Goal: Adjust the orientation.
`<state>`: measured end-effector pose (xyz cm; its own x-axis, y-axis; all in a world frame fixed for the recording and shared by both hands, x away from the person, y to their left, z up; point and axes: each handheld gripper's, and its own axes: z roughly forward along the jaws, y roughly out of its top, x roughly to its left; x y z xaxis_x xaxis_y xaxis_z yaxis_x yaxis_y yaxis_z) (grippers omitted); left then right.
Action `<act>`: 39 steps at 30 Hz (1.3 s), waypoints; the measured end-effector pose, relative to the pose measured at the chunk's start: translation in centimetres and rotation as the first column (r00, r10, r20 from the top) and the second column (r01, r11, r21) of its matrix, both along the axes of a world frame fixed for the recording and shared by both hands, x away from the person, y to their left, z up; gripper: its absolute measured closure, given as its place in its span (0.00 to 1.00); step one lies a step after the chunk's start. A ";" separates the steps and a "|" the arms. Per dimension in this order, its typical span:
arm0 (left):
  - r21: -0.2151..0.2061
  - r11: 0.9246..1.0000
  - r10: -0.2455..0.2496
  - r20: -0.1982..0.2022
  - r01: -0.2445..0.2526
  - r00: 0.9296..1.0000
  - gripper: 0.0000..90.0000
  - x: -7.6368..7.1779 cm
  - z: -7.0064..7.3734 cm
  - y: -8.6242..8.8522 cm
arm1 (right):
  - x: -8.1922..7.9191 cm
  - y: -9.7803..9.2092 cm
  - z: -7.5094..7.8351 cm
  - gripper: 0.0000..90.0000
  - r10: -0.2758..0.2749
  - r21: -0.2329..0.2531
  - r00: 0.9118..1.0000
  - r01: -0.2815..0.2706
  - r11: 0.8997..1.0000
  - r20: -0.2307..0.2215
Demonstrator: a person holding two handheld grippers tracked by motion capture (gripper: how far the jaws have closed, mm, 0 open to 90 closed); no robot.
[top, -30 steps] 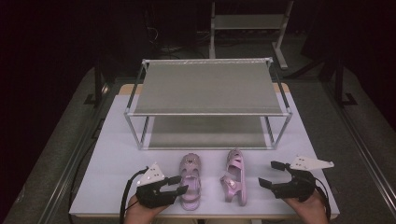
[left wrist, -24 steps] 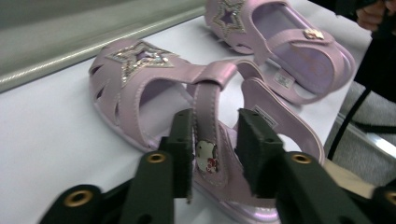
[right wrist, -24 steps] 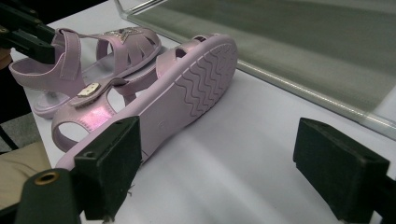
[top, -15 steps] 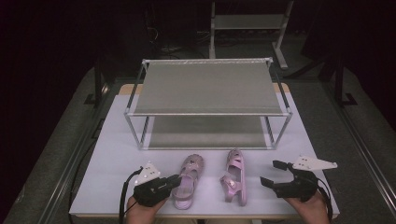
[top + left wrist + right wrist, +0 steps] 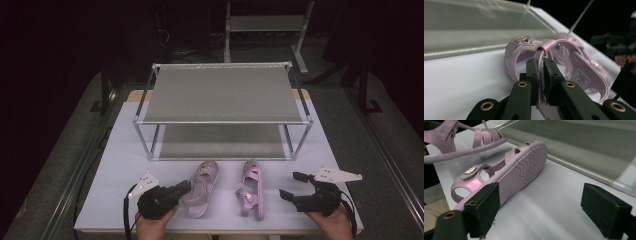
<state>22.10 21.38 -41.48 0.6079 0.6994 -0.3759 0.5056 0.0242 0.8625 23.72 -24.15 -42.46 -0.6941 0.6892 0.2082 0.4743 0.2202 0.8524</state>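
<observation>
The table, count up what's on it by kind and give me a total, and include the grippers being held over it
Pink sandals: 2, the left sandal clamped by its strap in the left hand-held gripper, and the right sandal lying on its side.
Metal two-shelf racks: 1, the rack behind the sandals.
Hand-held grippers: 2, counting the open right hand-held gripper.
Total: 5.

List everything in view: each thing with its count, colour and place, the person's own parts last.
Sandals: two, pink; left sandal on the table, its strap gripped; right sandal tipped on its side beside it.
Rack: one, silver frame with two grey shelves, behind the sandals.
Table: one, white top.
Second rack: one, grey, in the dark background.
Left gripper: one, black, jaws shut on the left sandal's strap.
Right gripper: one, black, jaws open, right of the right sandal.
Hands: two, at the table's near edge.
</observation>
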 end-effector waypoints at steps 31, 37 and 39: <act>-0.155 0.980 0.132 0.034 -0.125 0.991 0.93 9.0 -1.3 -1.7 | 0.1 -0.1 -0.4 0.17 0.009 0.012 1.000 -0.009 1.000 -0.017; -0.188 0.970 0.159 0.020 -0.152 0.987 0.93 10.5 -2.1 -2.0 | 0.1 -0.1 -0.4 0.17 0.009 0.012 1.000 -0.009 1.000 -0.017; -0.192 0.968 0.171 0.024 -0.164 0.985 0.93 11.0 -2.3 -2.1 | 0.2 -0.1 -0.4 0.17 0.011 0.012 1.000 -0.011 1.000 -0.020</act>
